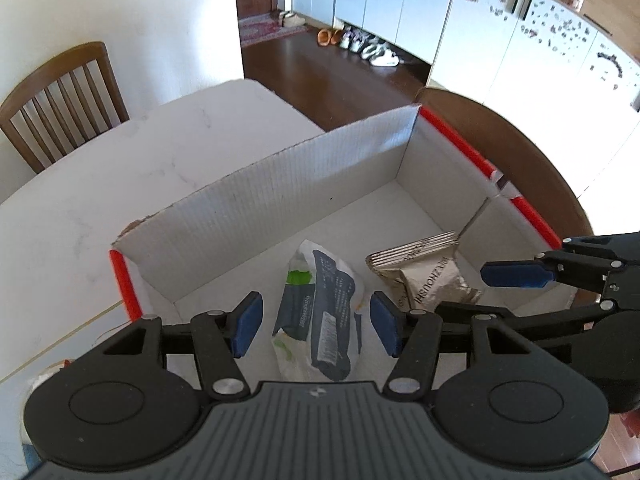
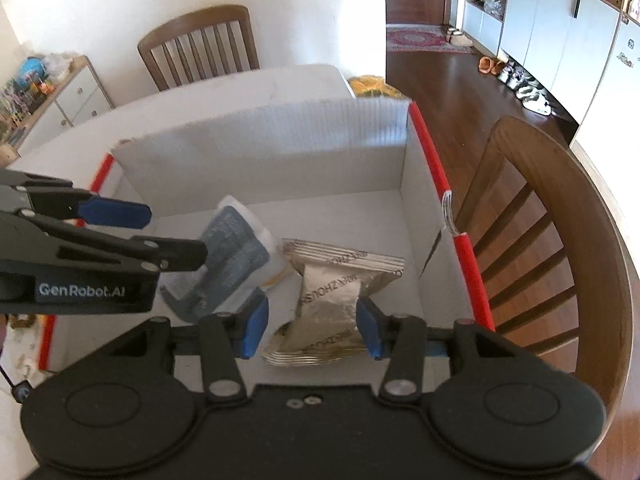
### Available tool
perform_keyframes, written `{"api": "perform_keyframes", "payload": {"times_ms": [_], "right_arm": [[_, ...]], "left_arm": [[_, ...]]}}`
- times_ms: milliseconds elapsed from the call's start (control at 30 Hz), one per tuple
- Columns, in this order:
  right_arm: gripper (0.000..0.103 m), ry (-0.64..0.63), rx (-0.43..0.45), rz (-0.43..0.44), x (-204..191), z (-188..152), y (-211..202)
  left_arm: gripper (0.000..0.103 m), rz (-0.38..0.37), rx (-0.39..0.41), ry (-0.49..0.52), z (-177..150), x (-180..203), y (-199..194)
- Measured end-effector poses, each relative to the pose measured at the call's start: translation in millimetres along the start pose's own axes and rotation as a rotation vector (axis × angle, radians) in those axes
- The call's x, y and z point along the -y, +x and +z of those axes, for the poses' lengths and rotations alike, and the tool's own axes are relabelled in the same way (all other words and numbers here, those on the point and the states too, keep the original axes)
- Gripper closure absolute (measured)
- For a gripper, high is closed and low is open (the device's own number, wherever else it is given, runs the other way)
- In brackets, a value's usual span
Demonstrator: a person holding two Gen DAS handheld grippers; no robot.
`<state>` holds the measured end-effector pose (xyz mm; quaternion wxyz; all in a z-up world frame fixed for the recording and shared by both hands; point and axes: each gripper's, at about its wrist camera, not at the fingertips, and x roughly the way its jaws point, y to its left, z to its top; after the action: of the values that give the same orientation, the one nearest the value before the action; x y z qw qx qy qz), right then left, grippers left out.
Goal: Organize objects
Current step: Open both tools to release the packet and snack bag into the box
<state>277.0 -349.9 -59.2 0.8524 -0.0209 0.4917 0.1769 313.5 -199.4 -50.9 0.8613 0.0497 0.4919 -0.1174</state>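
A white cardboard box [image 1: 280, 184] with red edges stands on the white table; it also shows in the right wrist view [image 2: 280, 148]. Inside lie a white and blue-grey packet [image 1: 320, 316] [image 2: 232, 256] and a gold foil snack bag [image 1: 424, 276] [image 2: 332, 300]. My left gripper [image 1: 316, 326] is open above the white and blue packet, its pads either side of it and apart from it. My right gripper [image 2: 312, 324] is open over the gold bag, pads either side. Each gripper shows at the edge of the other's view, the right [image 1: 516, 274] and the left [image 2: 116, 210].
A wooden chair [image 1: 60, 96] stands at the table's far side, another chair [image 2: 560, 216] close to the box's right wall. A low cabinet with toys [image 2: 52, 96] is at the left. White cupboards [image 1: 520, 40], shoes and a wooden floor lie beyond.
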Motion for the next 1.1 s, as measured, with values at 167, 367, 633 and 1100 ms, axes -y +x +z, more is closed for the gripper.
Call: {"api": "perform_keyframes", "payload": {"times_ms": [167,367,633,1100], "right_arm": [[0.049,-0.013,0.047,0.013,-9.1,0.4,-21.1],[0.045,-0.031,0.095,0.01,-27.3,-4.1,-39.8],[0.041,-0.034,0.152,0.033,-59.3,-19.6,-64.1],[0.023,0.028,0.222,0.05,-123.8,-48.0,-85.5]], "left_arm": [[0.045,-0.02,0.053,-0.011,-7.7,-5.4,-30.0],[0.045,-0.024,0.107,-0.023,-22.9,-18.9,-62.0],[0.038,-0.031,0.169,-0.055,-49.7,-49.2,-97.1],[0.023,-0.047,0.243,-0.024,-99.4,-96.3,-141.8]]}}
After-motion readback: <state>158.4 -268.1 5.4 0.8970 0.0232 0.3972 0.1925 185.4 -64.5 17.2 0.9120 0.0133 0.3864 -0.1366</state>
